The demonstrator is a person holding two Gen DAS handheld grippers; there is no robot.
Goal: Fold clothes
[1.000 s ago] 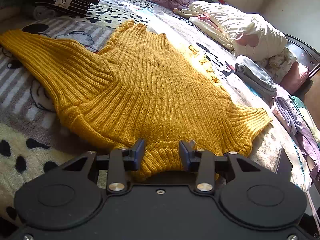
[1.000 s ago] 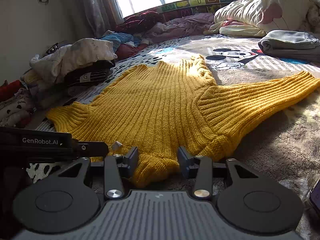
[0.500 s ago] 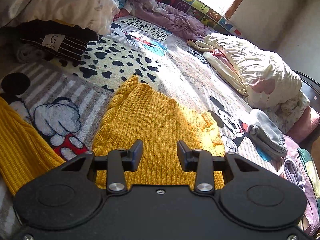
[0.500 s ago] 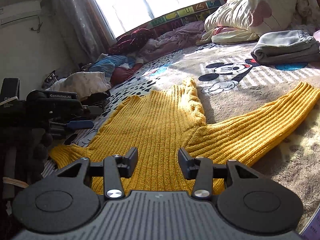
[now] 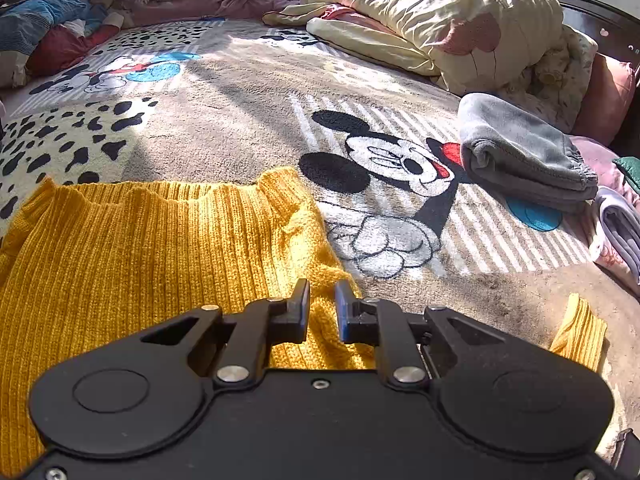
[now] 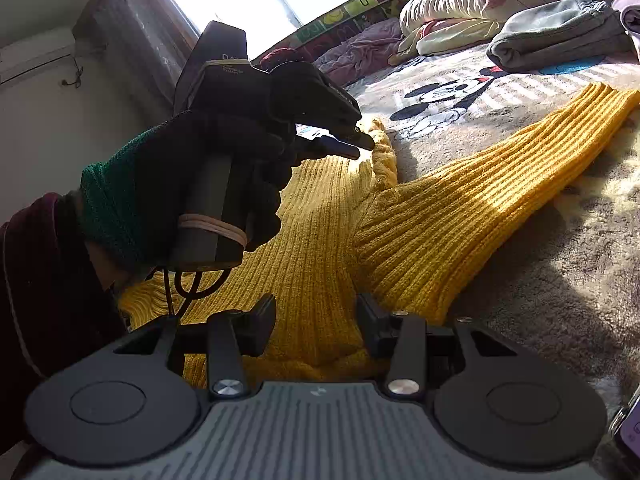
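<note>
A yellow ribbed sweater (image 5: pixel 140 260) lies flat on the bed, one sleeve (image 6: pixel 500 168) stretched out to the right. My left gripper (image 5: pixel 322 296) is at the ruffled shoulder edge. Its jaws are closing and stand almost together, with yellow knit in the narrow gap. In the right wrist view a gloved hand (image 6: pixel 240 132) holds that left gripper (image 6: pixel 366 146), its tips at the ruffle. My right gripper (image 6: pixel 316 320) stands open low over the sweater's near side, and the knit lies under the fingers, not pinched.
A cartoon-mouse blanket (image 5: pixel 240 120) covers the bed. A folded grey garment (image 5: pixel 520 156) and a cream quilt (image 5: pixel 440 12) lie at the far right, and folded pale clothes (image 5: pixel 620 232) at the right edge. Loose clothes (image 5: pixel 48 32) are heaped at the far left.
The left gripper swept across the sweater from its hem to the ruffled shoulder edge and its jaws narrowed. The right gripper rolled a little, and the left hand now fills its left side.
</note>
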